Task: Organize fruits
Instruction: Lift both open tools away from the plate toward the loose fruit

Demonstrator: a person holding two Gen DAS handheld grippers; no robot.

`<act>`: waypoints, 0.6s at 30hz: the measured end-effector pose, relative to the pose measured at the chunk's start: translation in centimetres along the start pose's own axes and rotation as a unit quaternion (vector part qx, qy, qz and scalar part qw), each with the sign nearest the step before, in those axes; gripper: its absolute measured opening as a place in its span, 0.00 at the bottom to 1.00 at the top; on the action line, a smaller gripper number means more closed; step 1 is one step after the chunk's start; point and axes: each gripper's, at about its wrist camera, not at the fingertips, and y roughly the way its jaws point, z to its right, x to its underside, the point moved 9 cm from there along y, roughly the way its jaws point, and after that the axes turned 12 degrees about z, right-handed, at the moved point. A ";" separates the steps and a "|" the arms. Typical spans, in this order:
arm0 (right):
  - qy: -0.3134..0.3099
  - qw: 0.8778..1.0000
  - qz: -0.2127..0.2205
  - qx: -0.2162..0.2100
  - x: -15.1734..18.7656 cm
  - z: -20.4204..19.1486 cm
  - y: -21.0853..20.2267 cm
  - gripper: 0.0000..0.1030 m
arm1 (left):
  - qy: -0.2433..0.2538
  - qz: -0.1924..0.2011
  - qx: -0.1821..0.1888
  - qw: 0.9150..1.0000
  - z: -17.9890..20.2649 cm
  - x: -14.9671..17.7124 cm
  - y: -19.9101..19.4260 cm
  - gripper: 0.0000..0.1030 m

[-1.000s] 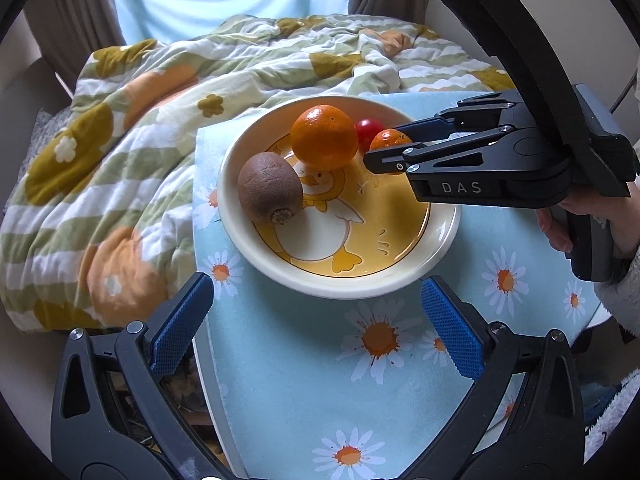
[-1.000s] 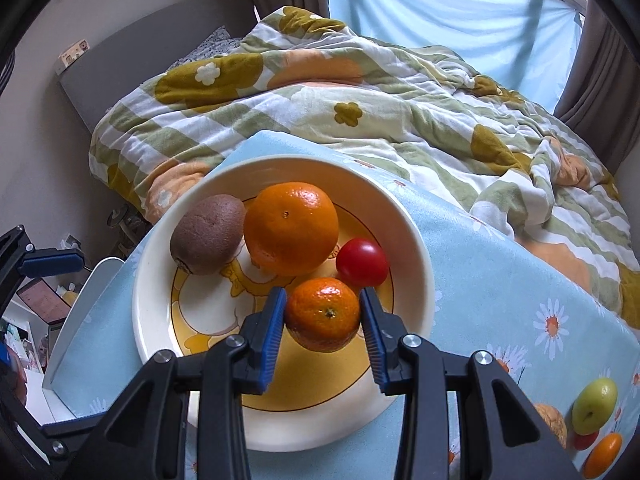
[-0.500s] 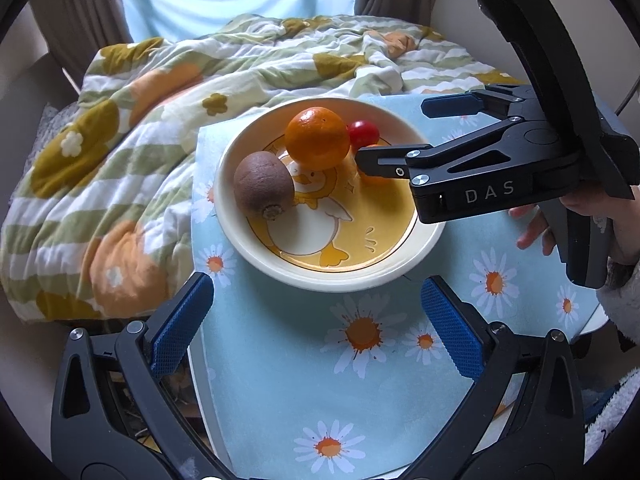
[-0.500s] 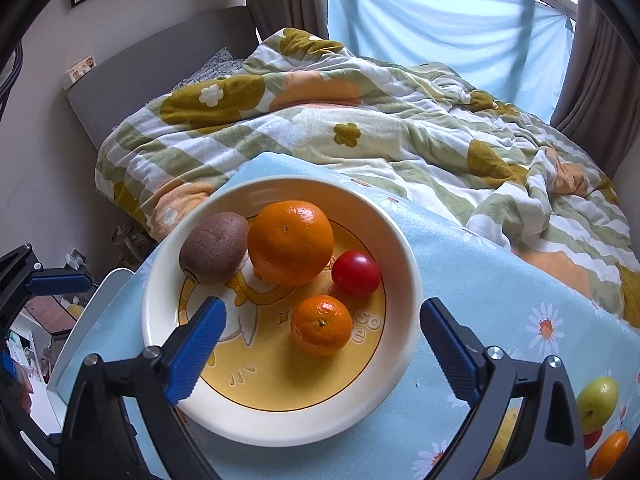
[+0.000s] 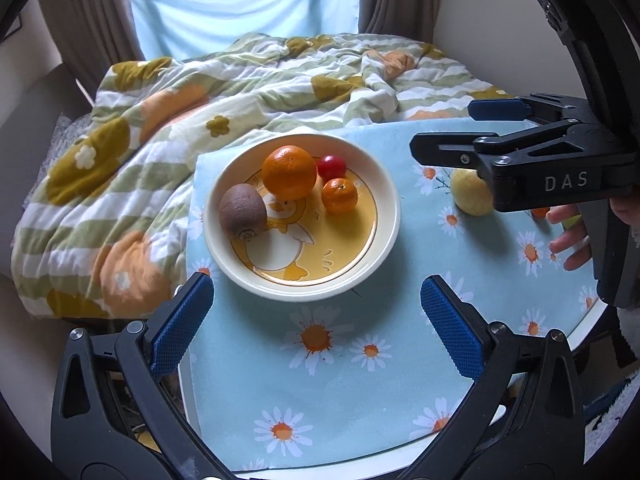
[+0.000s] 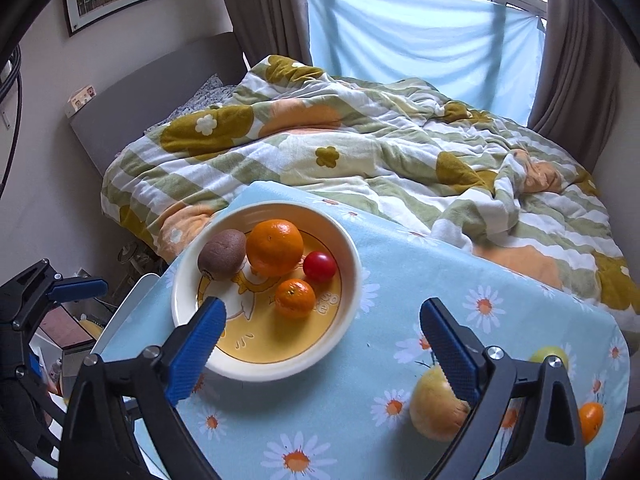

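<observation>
A cream plate (image 5: 384, 184) (image 6: 352, 280) with a duck picture holds a kiwi (image 5: 242, 212) (image 6: 221, 254), a big orange (image 5: 289, 172) (image 6: 274, 246), a red tomato (image 5: 331, 166) (image 6: 319, 266) and a small mandarin (image 5: 339, 196) (image 6: 295, 298). My left gripper (image 5: 316, 320) is open and empty, short of the plate. My right gripper (image 6: 320, 340) (image 5: 440, 130) is open and empty, raised to the right of the plate. A yellow pear (image 6: 434, 406) (image 5: 470, 196), a green fruit (image 6: 550, 356) and a small orange fruit (image 6: 590, 420) lie on the cloth at the right.
The round table carries a light blue daisy cloth (image 5: 332, 380) (image 6: 440, 272). A bed with a flowered blanket (image 5: 160, 120) (image 6: 360, 144) borders the table's far side. A window curtain (image 6: 420, 36) hangs behind. A hand (image 5: 572, 240) holds the right gripper.
My right gripper opened, let the small mandarin go in the plate, and drew back up and to the right. My left gripper backed away, so the plate looks smaller.
</observation>
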 end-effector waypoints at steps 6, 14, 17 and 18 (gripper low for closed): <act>0.005 0.999 0.010 0.032 0.9 3.5 -5.3 0.94 | 0.011 0.008 0.009 1.000 3.5 -1.3 -1.0 1.00; 0.024 0.997 0.008 0.074 3.3 8.8 -11.6 0.94 | 0.010 0.038 0.016 0.999 9.3 -3.9 -2.0 1.00; 0.038 0.996 0.005 0.077 4.7 11.0 -13.0 0.94 | 0.013 0.046 0.013 0.999 11.2 -4.5 -1.9 1.00; 0.039 0.996 0.007 0.079 5.1 11.6 -13.5 0.94 | 0.013 0.048 0.013 0.999 11.9 -4.7 -1.8 1.00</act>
